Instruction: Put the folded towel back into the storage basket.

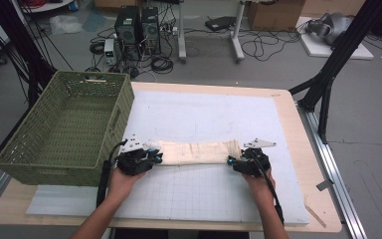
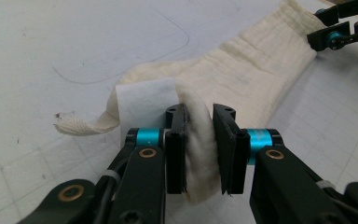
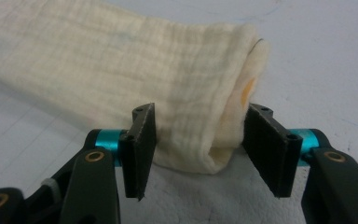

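Table [image 1: 298, 149]: wooden top under a white gridded mat [image 1: 204, 194]; work area sits mid-mat.
Basket [image 1: 15, 164]: green woven, at the left edge of the table, nothing visible inside.
Cloth [image 1: 199, 152]: cream folded strip lying flat across the mat's middle, long axis left to right, just right of the basket; a white label and tape loop sit at its left end.
Left gripper [image 2: 199, 140]: clamped on the cloth's left end, fabric bunched between the pads.
Right gripper [image 3: 198, 140]: jaws straddle the cloth's right end; pads stand apart from the fabric on both sides, no grip yet.
Step, judged: securing both ends for a fold or lift.
Next move, judged: right jaws must pinch all layers squarely before any lift; left hold stays firm.
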